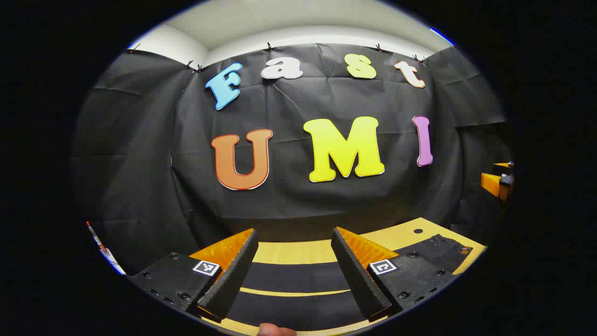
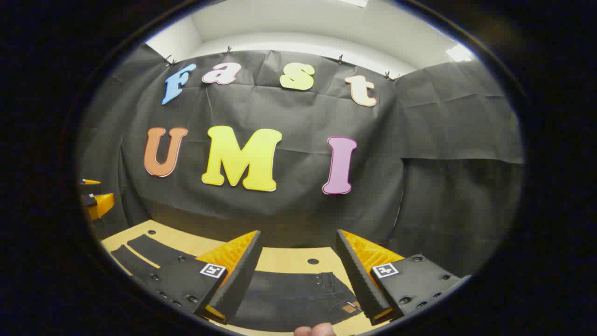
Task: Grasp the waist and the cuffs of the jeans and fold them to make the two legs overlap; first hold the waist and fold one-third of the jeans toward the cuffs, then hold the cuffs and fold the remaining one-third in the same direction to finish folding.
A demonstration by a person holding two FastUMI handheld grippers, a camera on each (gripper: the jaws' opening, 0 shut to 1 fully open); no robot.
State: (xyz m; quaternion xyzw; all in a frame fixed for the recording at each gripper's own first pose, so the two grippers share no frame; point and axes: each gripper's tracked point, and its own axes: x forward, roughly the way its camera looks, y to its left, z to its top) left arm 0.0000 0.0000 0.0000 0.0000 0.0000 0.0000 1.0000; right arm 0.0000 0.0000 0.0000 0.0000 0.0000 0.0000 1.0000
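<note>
Dark jeans lie flat on a yellow wooden table. In the left gripper view their two legs (image 1: pixel 294 280) run side by side below my left gripper (image 1: pixel 294 275), which is open and held above them with nothing between its fingers. The waist (image 1: pixel 443 249) shows at the right of that view. In the right gripper view the waist (image 2: pixel 298 291) with its leather patch lies under my right gripper (image 2: pixel 296 280), also open and empty, above the cloth. The legs (image 2: pixel 149 252) stretch off to the left there. The other gripper (image 2: pixel 95 203) shows at the left edge.
The table (image 1: pixel 289 252) has round holes near its back edge (image 2: pixel 313 261). Black cloth walls close the booth behind and on both sides. A fingertip (image 1: pixel 275 330) shows at the bottom edge of each view. The right gripper's body (image 1: pixel 499 182) is at the far right.
</note>
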